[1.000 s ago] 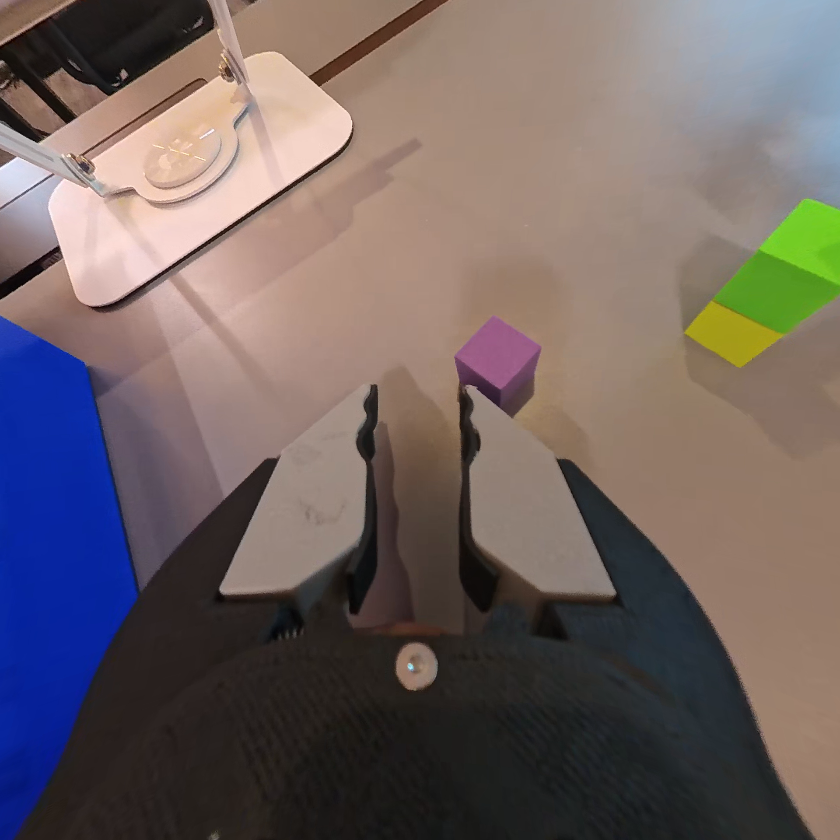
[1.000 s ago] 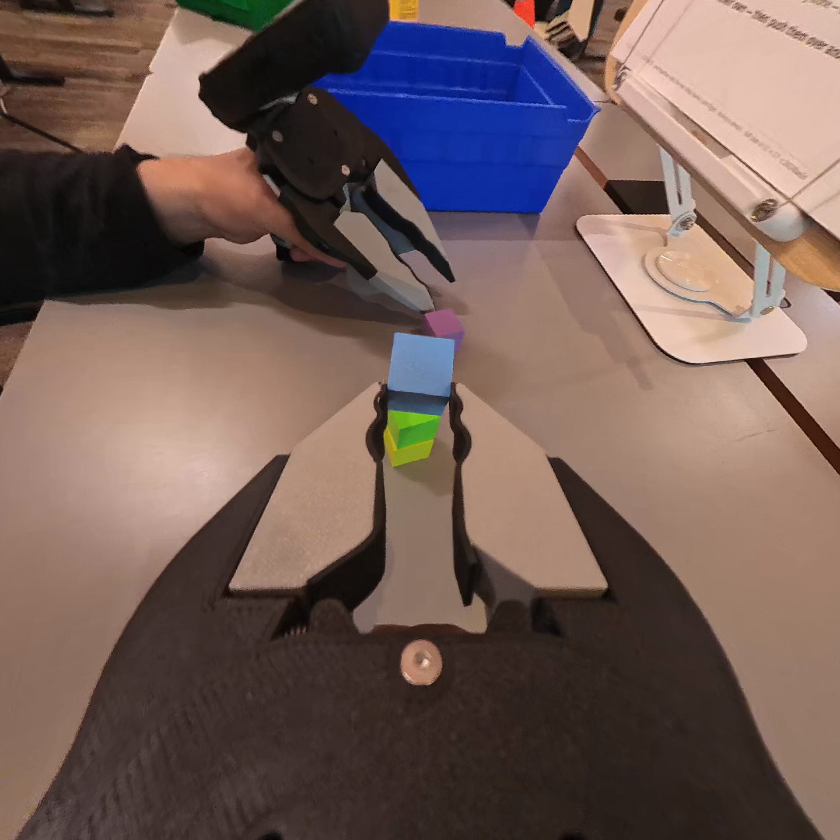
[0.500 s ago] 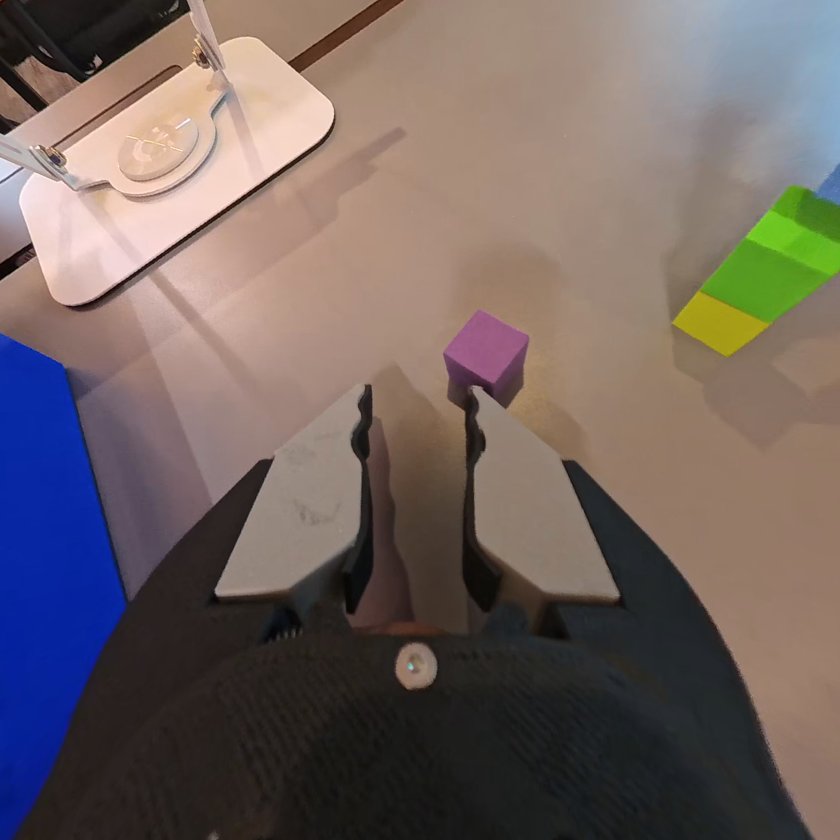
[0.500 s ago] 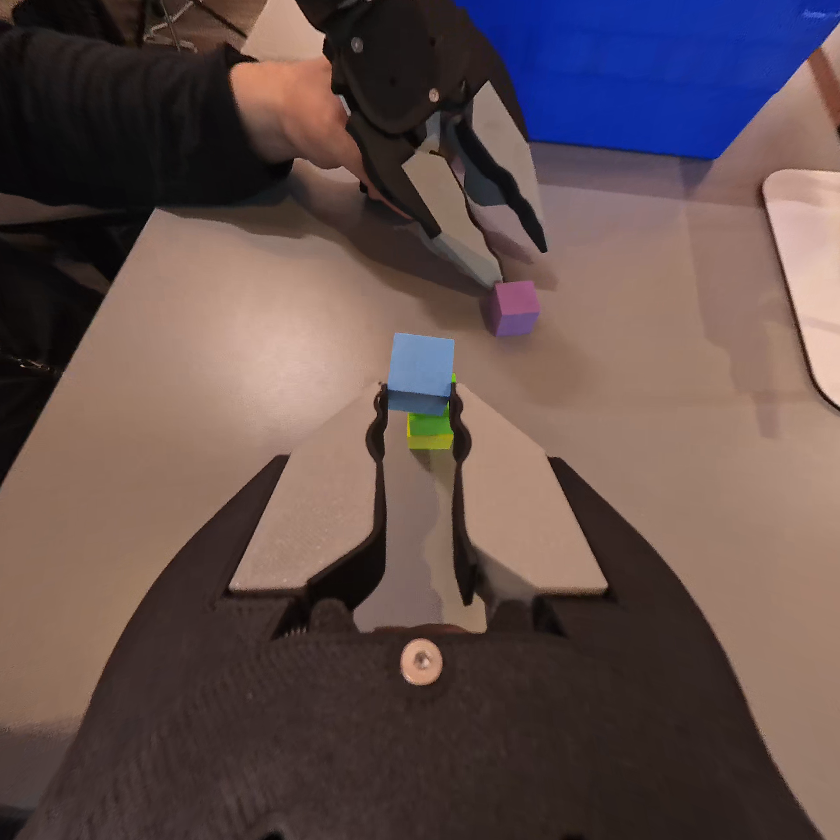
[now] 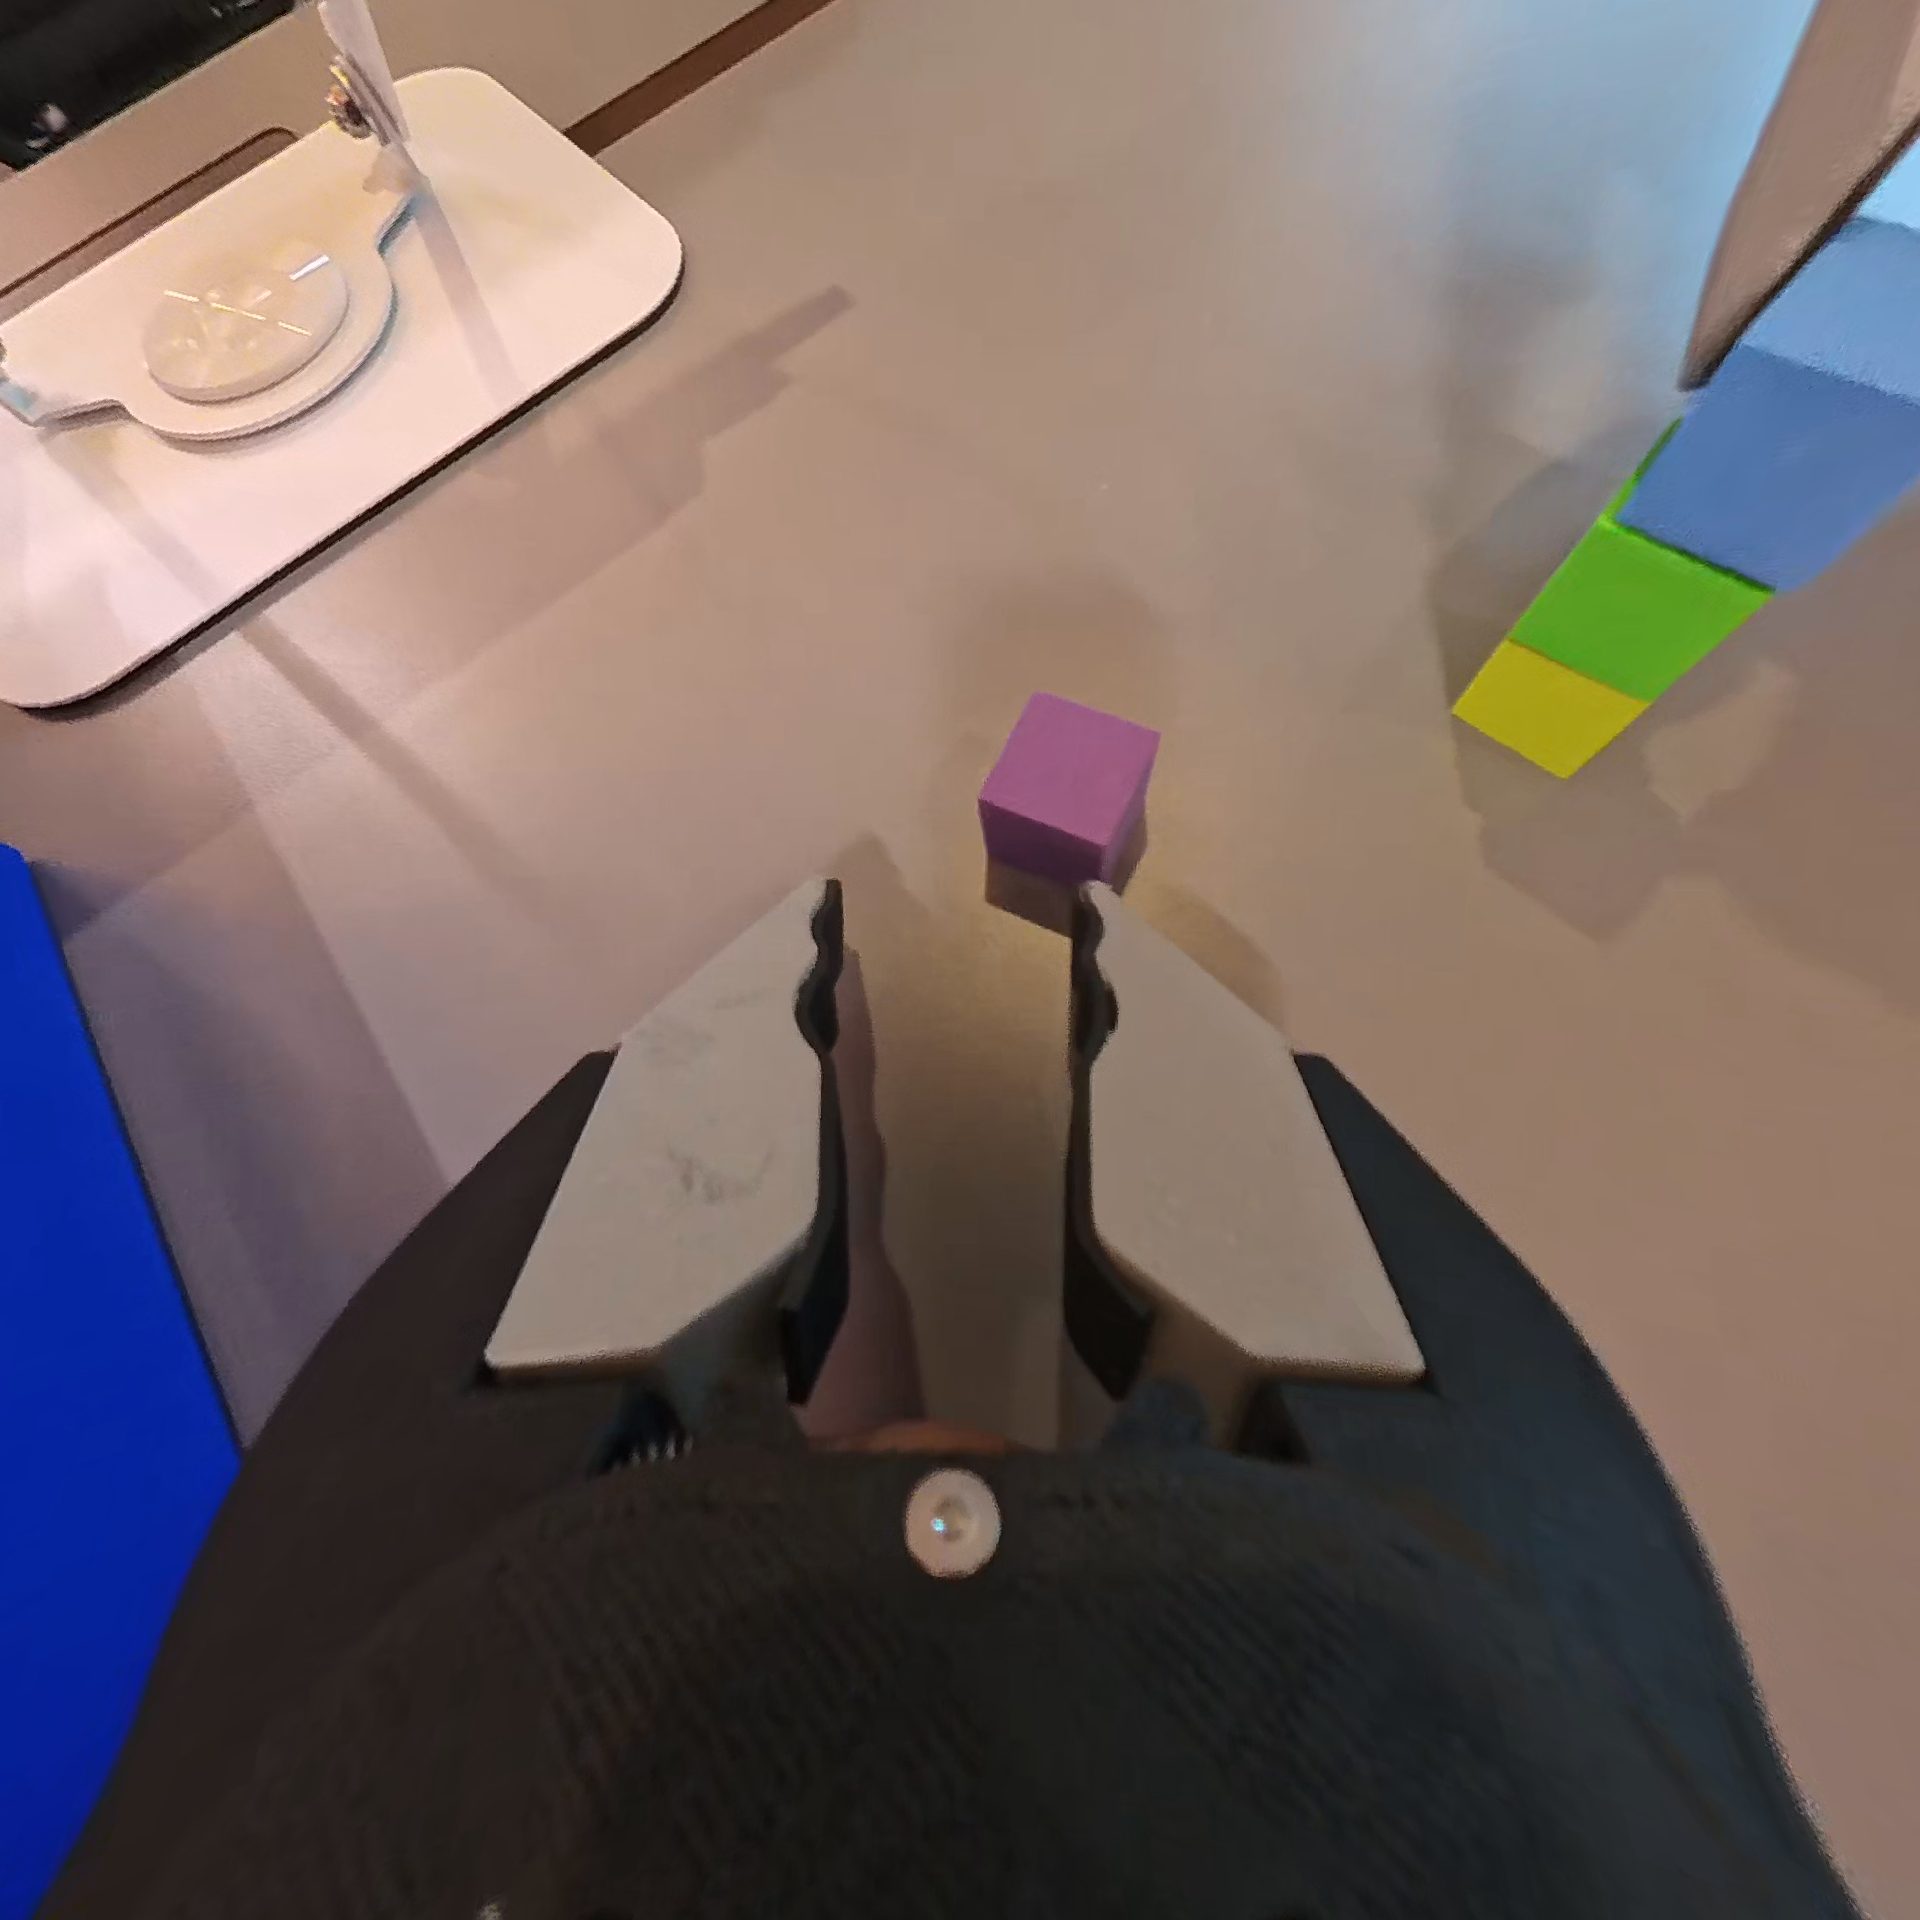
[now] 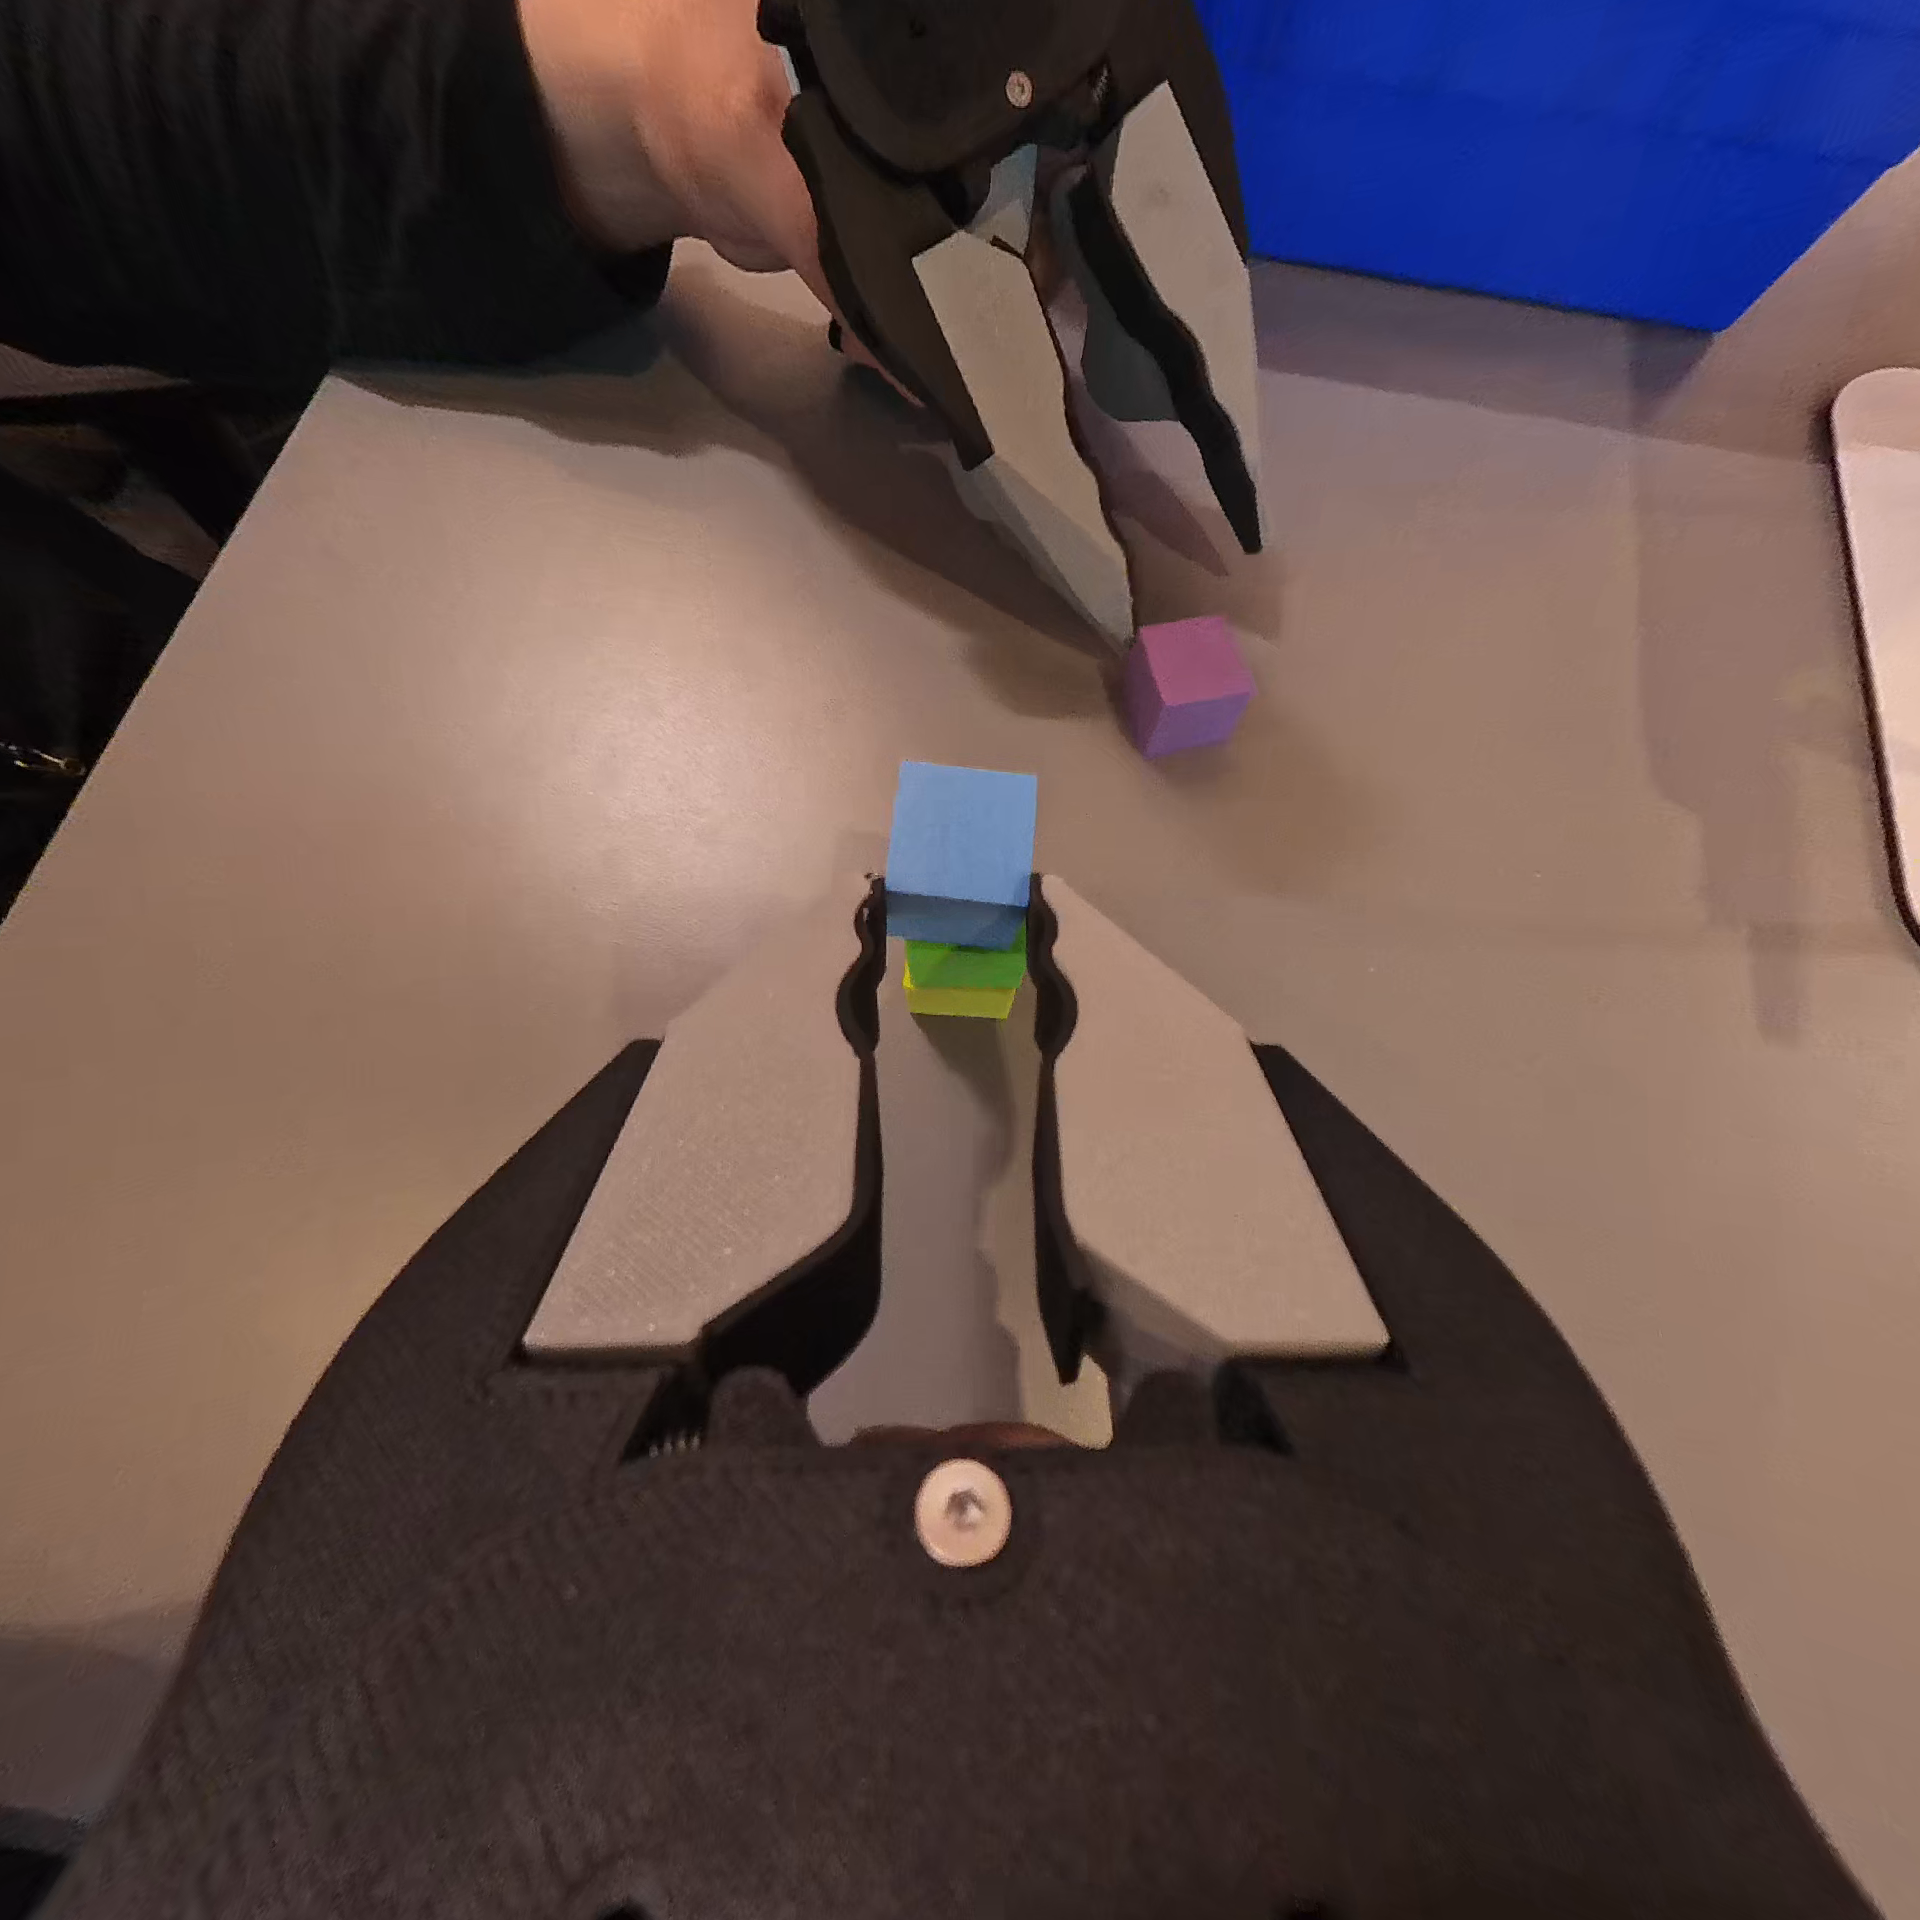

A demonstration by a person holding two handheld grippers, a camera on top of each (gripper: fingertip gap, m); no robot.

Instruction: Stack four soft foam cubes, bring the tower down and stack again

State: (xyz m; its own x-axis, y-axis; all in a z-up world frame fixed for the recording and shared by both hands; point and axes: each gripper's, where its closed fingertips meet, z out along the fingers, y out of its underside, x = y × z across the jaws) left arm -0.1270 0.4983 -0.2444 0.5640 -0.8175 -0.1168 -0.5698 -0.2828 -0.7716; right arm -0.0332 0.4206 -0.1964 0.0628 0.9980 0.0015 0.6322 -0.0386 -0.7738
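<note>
My right gripper (image 6: 956, 888) is shut on a blue cube (image 6: 961, 842) and holds it on top of a green cube (image 6: 966, 961), which sits on a yellow cube (image 6: 961, 1001). I cannot tell whether the blue cube rests on the green one. In the left wrist view the blue cube (image 5: 1766, 478) sits offset over the green (image 5: 1631, 608) and yellow (image 5: 1548, 707) cubes. A purple cube (image 5: 1070, 795) lies on the table just ahead of my open, empty left gripper (image 5: 956, 899), near its right fingertip. The purple cube (image 6: 1190, 686) and left gripper (image 6: 1190, 590) also show in the right wrist view.
A blue bin (image 6: 1558, 135) stands behind the left gripper and shows at the left edge of the left wrist view (image 5: 83, 1247). A white stand base (image 5: 312, 343) lies at the far side of the grey table (image 6: 520, 727). A person's hand and dark sleeve (image 6: 312, 177) hold the left gripper.
My right gripper has carried the blue cube in over the green and yellow stack. My left gripper has opened a little wider behind the purple cube.
</note>
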